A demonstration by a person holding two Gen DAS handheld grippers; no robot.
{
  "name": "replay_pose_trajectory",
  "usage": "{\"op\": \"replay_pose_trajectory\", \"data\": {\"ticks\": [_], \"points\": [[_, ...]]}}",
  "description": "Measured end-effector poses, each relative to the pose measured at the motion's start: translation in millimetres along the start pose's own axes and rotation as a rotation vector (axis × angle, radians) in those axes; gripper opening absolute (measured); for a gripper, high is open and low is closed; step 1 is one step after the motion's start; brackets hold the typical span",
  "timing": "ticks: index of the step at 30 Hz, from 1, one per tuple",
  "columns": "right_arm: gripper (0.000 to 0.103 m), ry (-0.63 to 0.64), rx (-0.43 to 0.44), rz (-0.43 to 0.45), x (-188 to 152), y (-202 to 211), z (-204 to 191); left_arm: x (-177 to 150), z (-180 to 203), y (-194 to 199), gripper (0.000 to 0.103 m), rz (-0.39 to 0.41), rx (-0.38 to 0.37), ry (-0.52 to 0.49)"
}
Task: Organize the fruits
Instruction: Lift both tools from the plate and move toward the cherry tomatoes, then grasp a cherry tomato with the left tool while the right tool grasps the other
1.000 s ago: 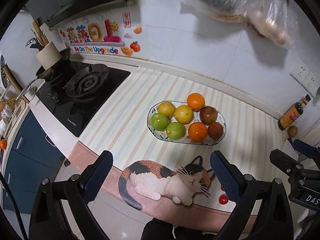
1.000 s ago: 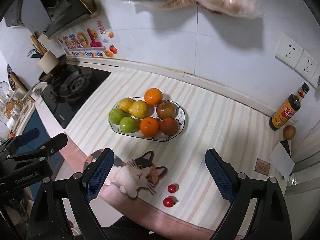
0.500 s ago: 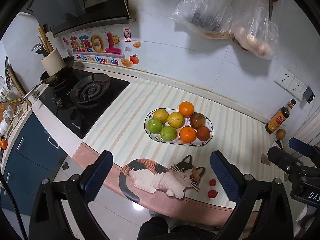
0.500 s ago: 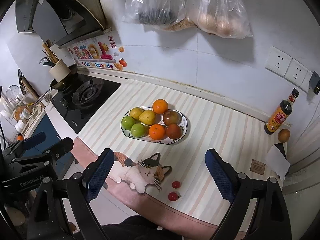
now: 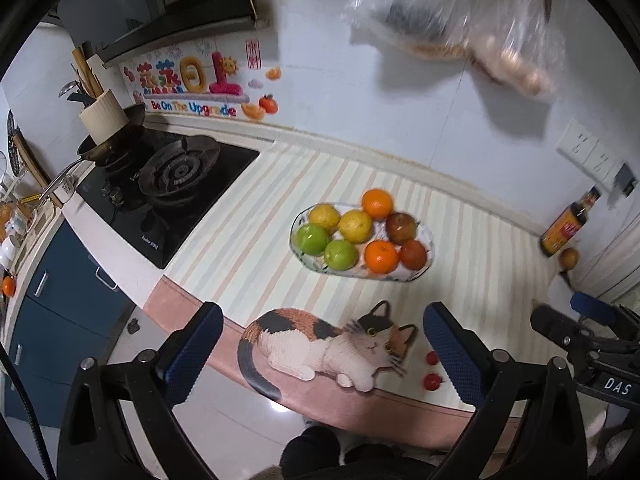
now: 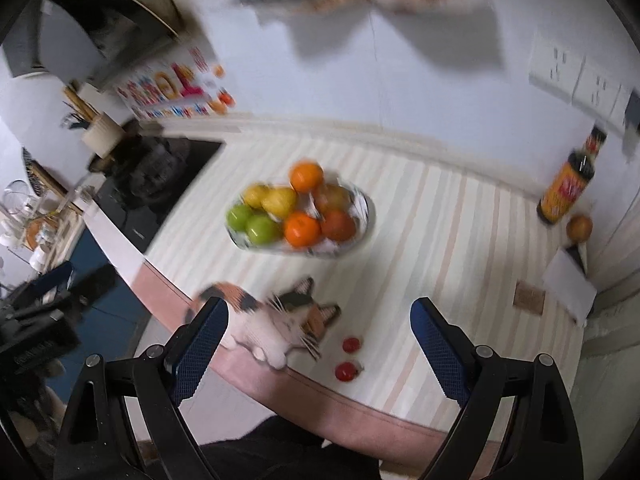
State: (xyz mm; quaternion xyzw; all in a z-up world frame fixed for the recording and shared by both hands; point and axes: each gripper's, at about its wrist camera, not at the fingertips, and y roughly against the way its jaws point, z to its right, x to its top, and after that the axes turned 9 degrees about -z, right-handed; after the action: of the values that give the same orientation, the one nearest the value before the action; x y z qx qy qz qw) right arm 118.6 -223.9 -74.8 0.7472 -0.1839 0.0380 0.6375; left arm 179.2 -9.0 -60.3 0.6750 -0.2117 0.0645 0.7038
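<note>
1. Both cameras have swung since half a second ago: the bowl [image 5: 362,240] sits nearer and larger in each view, and the right view is now smeared with motion blur.
2. Nearest, the left gripper [image 5: 323,354] and right gripper [image 6: 319,350] hang over the counter's front edge, jaws spread wide and empty.
3. Just beyond, two cherry tomatoes [image 6: 348,358] lie loose on the mat [image 5: 256,232] beside the cat print [image 5: 326,344], apart from the bowl.
4. Farther in, the bowl holds two green, two yellow, two orange and two reddish fruits.
5. Step, as I judge it: approach, nothing picked. Next likely calls for lowering the right gripper onto a tomato and pinching gently.
6. Only the right view shows the paper [image 6: 570,280] and small card [image 6: 529,297] by the bottle [image 6: 568,184]; the left view alone shows the burner [image 5: 180,168] sharply.
</note>
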Motion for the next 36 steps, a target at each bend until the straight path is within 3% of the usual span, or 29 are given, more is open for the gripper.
{"op": "replay_pose_trajectory", "data": {"ticks": [5,9,16,19,26,32,34,36], "points": [[0.094,-0.091,0.027,-0.2,-13.1,-91.0,33.0,-2.7,9.5,-56.5,0.103,-0.114,0.047,-0.032],[0.069,-0.163,0.073,-0.369,-35.8,-164.6,54.6,-11.2,21.0,-110.3,0.103,-0.234,0.087,-0.083],[0.048,-0.207,0.12,-0.517,-62.7,-239.2,57.7,-28.6,38.7,-171.1,0.103,-0.385,0.117,-0.171],[0.035,-0.201,0.114,-0.515,-66.3,-248.4,53.8,-31.2,44.3,-186.7,0.103,-0.416,0.114,-0.188],[0.034,-0.217,0.081,-0.437,-69.6,-228.6,67.2,-26.4,79.2,-203.1,0.103,-0.433,0.041,-0.251],[0.034,-0.332,0.043,-0.386,-71.8,-205.9,105.6,-25.4,123.4,-226.5,0.102,-0.489,-0.11,-0.292],[0.034,-0.366,0.03,-0.376,-72.4,-200.8,121.7,-27.2,132.5,-239.0,0.097,-0.537,-0.184,-0.274],[0.034,-0.397,0.027,-0.371,-73.4,-200.2,132.4,-29.4,139.3,-248.1,0.087,-0.58,-0.242,-0.259]]}}
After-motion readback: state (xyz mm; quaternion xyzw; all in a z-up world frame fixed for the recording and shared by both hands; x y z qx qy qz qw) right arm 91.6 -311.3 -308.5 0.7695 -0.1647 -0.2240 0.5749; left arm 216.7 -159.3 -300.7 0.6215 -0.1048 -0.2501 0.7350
